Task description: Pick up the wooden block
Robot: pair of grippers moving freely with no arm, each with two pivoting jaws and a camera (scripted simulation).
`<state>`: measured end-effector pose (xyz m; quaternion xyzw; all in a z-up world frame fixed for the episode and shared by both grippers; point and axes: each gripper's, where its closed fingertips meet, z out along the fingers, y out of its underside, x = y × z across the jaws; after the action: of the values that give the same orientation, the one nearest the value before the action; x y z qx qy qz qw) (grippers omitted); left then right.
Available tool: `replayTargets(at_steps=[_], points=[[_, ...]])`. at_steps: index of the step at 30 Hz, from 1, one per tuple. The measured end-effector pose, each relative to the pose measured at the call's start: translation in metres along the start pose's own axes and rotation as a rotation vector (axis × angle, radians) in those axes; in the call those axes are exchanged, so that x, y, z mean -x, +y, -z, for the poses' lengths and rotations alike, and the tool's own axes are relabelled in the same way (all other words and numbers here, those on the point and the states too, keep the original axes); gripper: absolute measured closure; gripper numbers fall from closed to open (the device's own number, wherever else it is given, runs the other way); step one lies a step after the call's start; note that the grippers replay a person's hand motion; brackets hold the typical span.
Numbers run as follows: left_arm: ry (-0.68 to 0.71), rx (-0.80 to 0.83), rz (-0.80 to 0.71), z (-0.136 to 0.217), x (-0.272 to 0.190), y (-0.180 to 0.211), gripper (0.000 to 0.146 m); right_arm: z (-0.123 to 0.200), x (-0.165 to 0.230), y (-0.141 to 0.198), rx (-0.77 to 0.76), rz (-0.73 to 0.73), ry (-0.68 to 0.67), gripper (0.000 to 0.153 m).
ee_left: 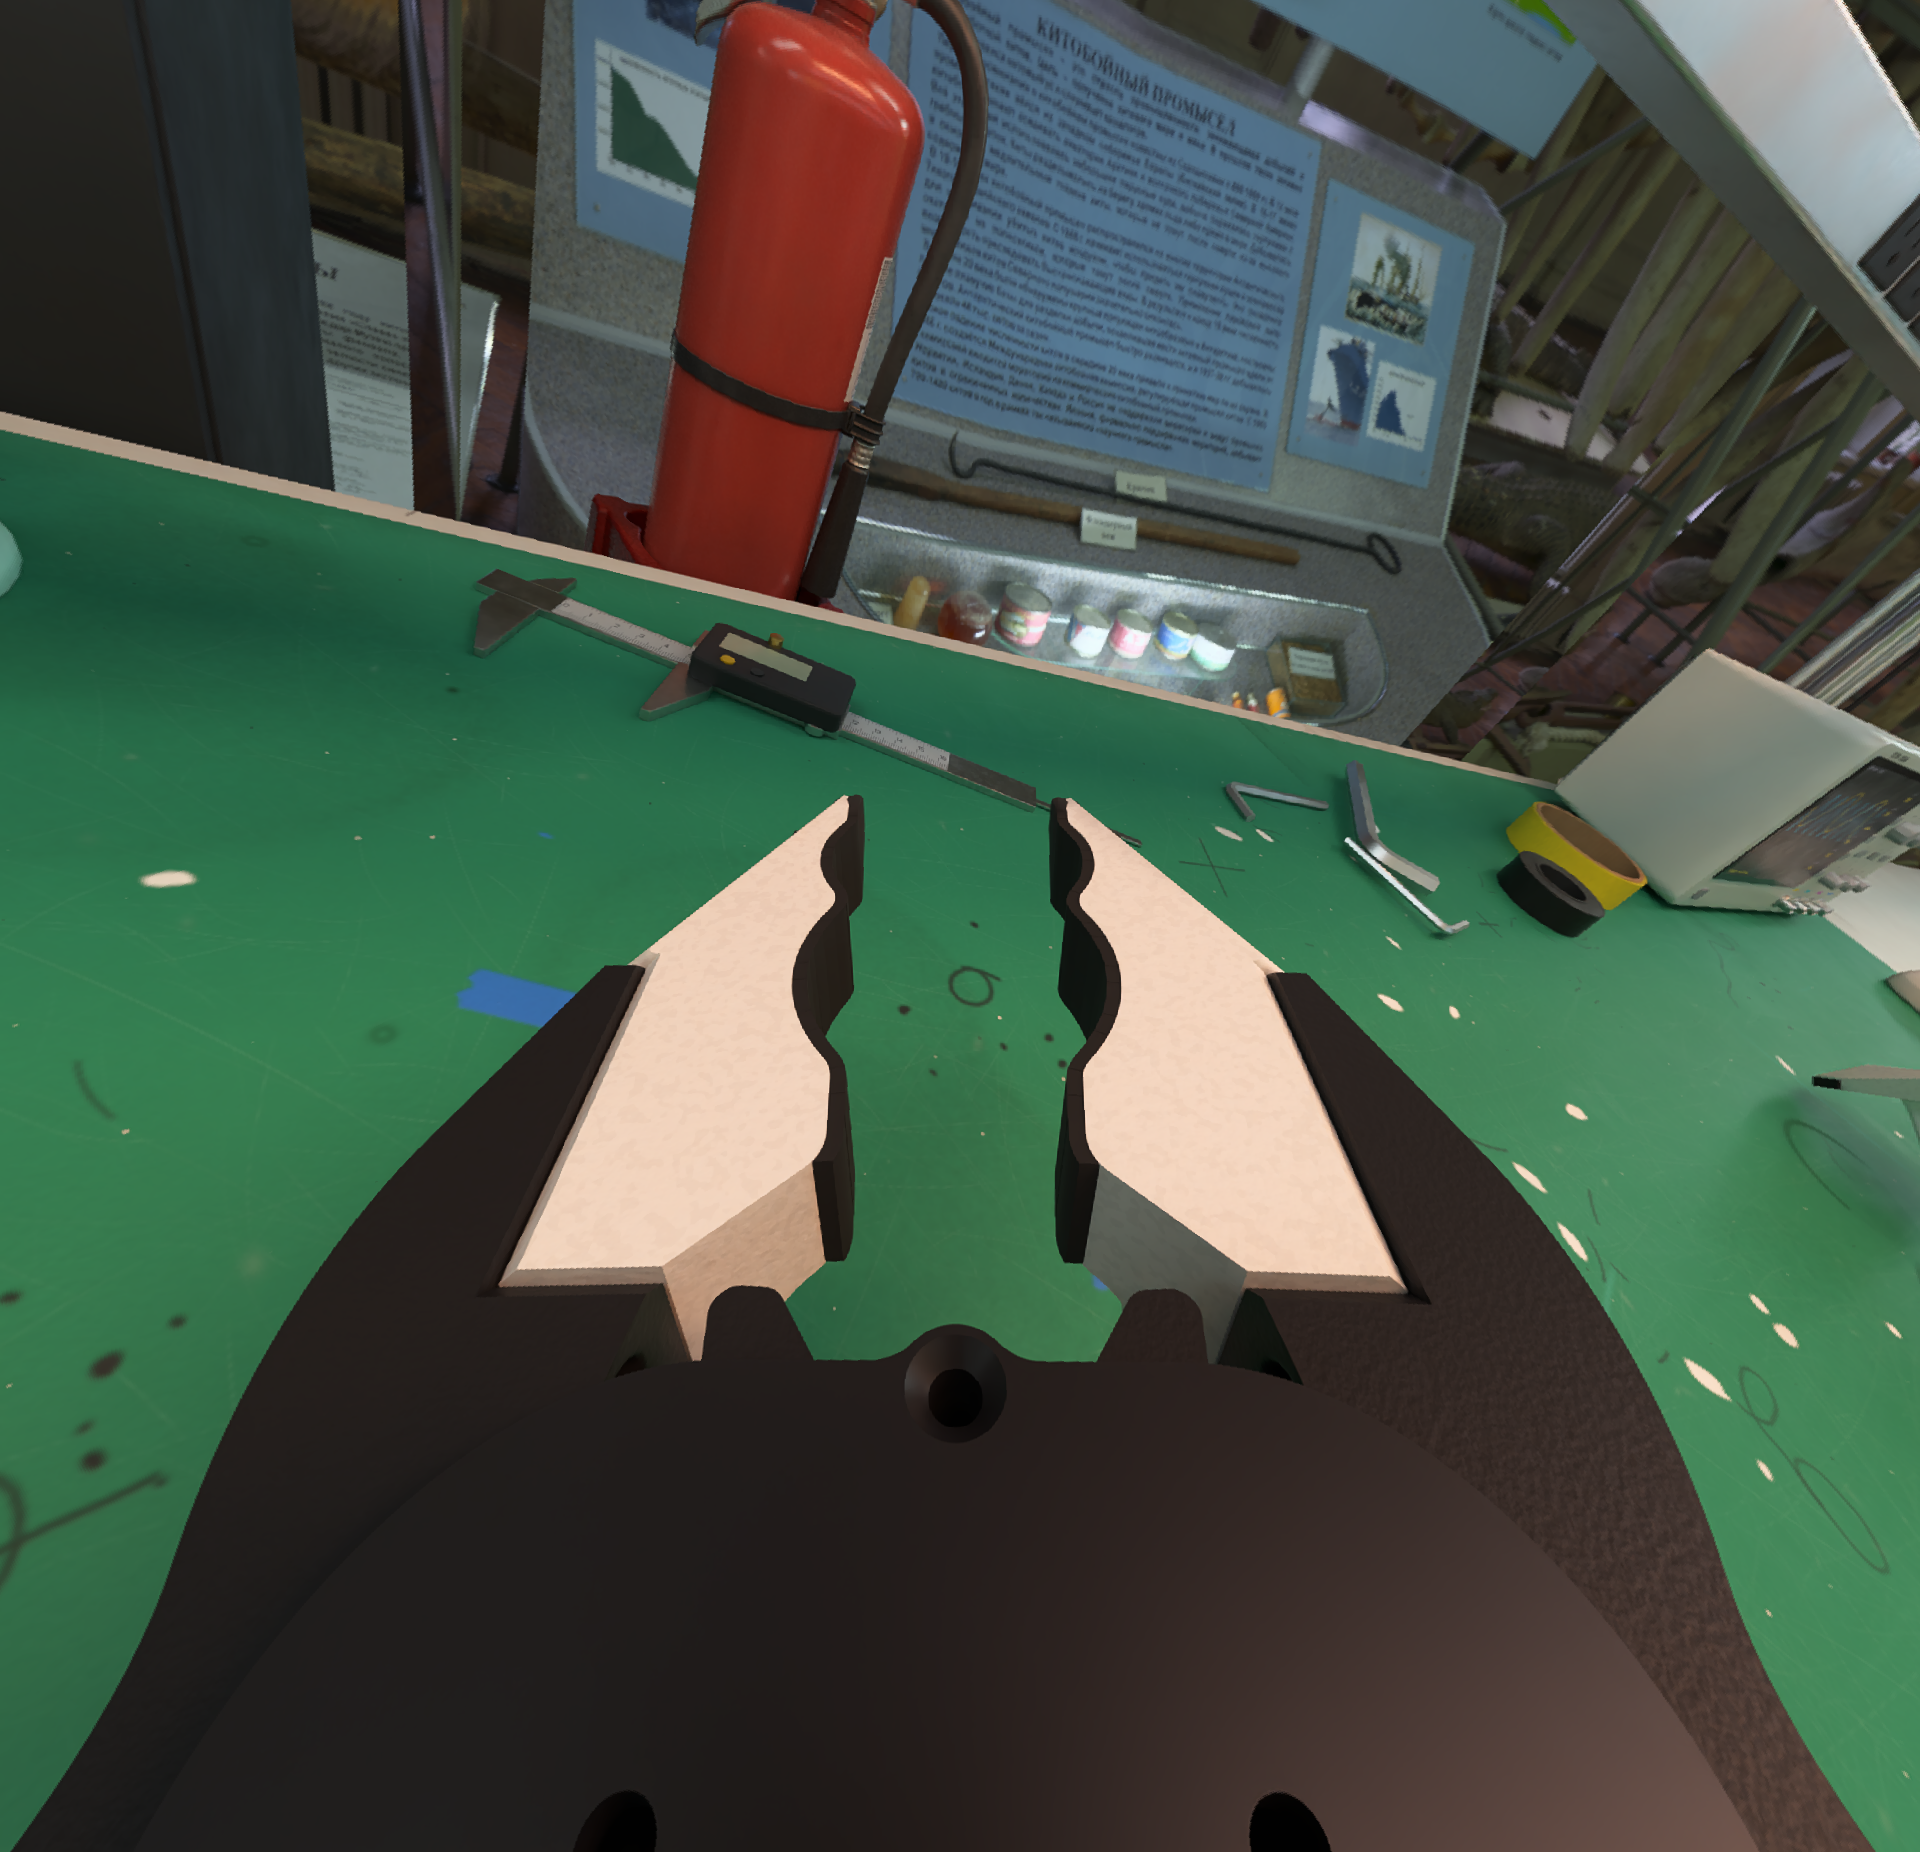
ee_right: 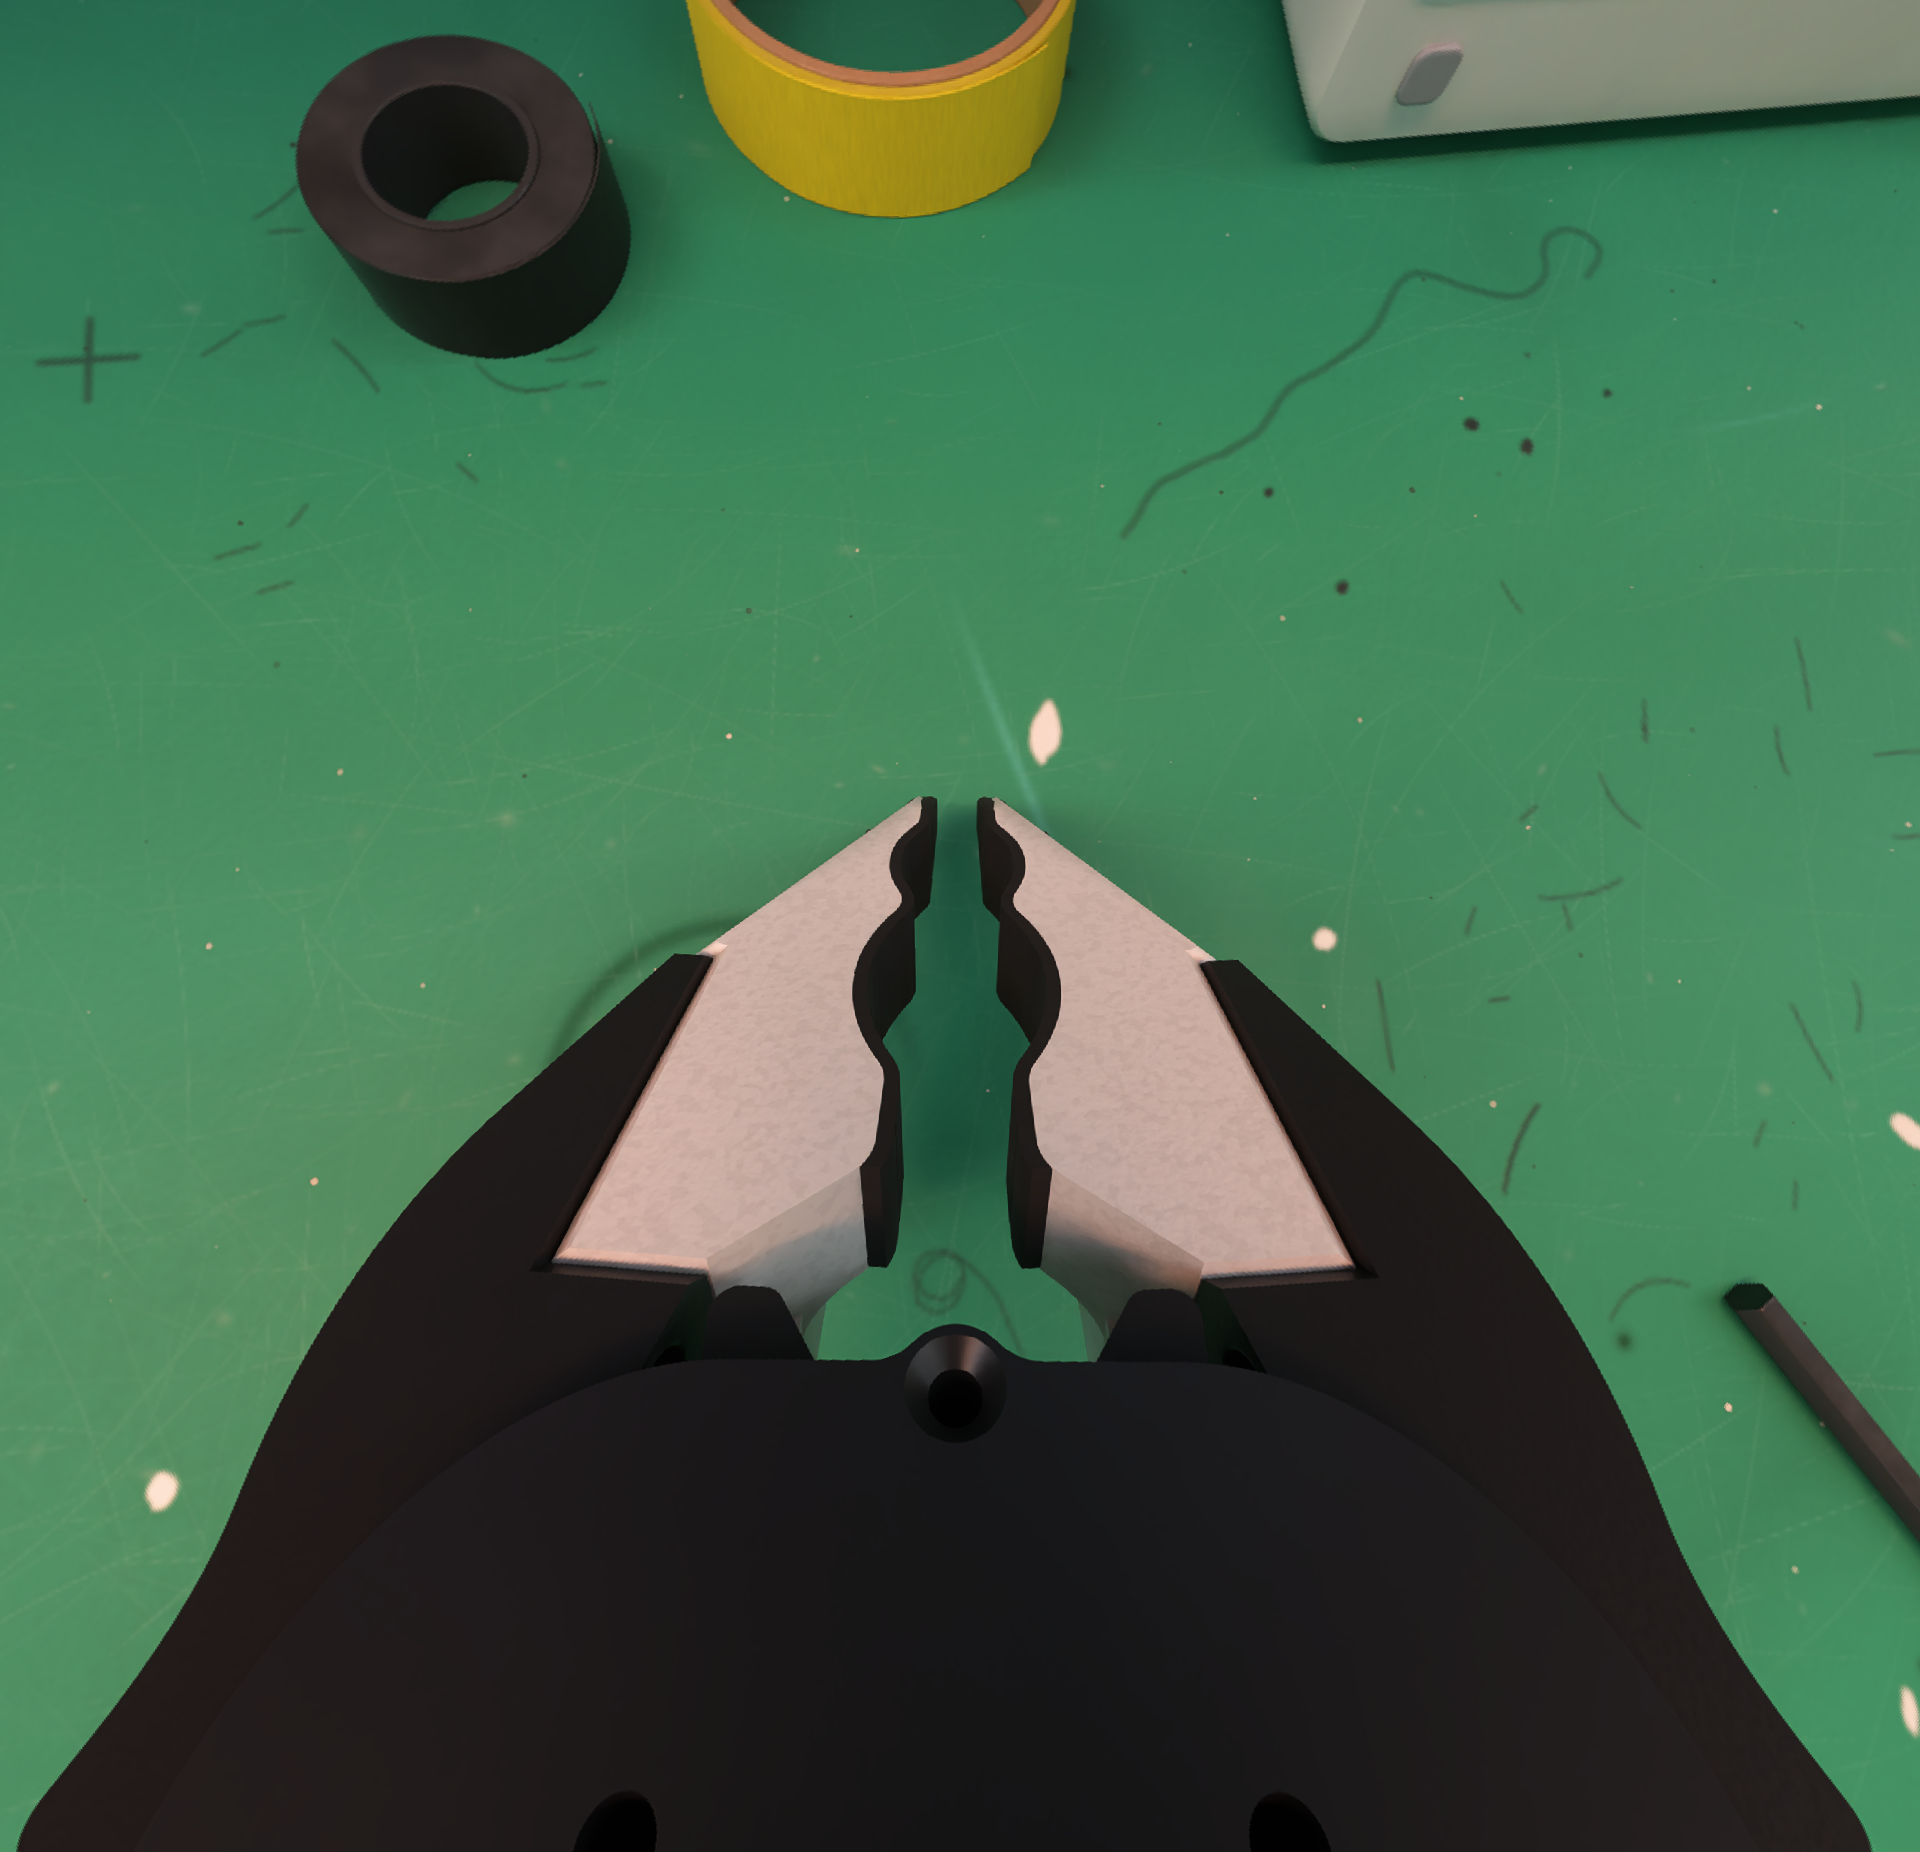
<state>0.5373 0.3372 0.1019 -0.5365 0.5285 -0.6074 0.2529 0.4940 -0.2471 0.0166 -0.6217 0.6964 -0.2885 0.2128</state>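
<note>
No wooden block shows in either view. My left gripper (ee_left: pixel 956 810) is open and empty, with a wide gap between its fingers, a little above the green mat (ee_left: pixel 312 867). My right gripper (ee_right: pixel 956 805) is low over the same mat (ee_right: pixel 727 555). Its fingers are drawn together to a thin slit with nothing between them.
A digital caliper (ee_left: pixel 769 675) lies near the far edge, with a red fire extinguisher (ee_left: pixel 790 275) beyond it. Hex keys (ee_left: pixel 1387 846) lie to the right. A yellow tape roll (ee_right: pixel 883 88), a black roll (ee_right: pixel 462 197) and a white instrument box (ee_right: pixel 1600 46) stand ahead of the right gripper. A dark rod (ee_right: pixel 1829 1407) lies at its right.
</note>
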Motion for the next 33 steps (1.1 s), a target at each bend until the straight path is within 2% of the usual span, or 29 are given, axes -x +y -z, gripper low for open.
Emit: replayTargets(at_steps=[17,20,23,25,28,30,33], points=[[0.002,-0.008,0.016,0.002,0.002,-0.002,0.109,-0.009,-0.002,0.004,0.025,-0.032,0.037,0.144],[0.001,-0.005,0.011,0.002,0.002,-0.001,0.109,-0.003,-0.004,0.002,0.022,-0.030,0.055,0.126],[-0.001,-0.005,0.010,0.002,0.002,-0.001,0.109,0.023,0.007,-0.017,-0.054,-0.027,0.040,0.112],[0.002,-0.004,0.012,0.001,0.001,-0.001,0.109,0.056,0.042,-0.040,-0.174,-0.014,-0.059,0.112],[0.008,0.004,0.011,0.000,-0.001,0.001,0.109,0.117,0.161,-0.050,-0.348,0.104,-0.406,0.115],[0.010,0.006,0.004,0.000,-0.002,0.002,0.109,0.152,0.248,-0.028,-0.348,0.281,-0.572,0.113],[0.012,0.003,0.001,0.000,-0.003,0.001,0.109,0.187,0.357,0.021,-0.349,0.556,-0.714,0.111]])
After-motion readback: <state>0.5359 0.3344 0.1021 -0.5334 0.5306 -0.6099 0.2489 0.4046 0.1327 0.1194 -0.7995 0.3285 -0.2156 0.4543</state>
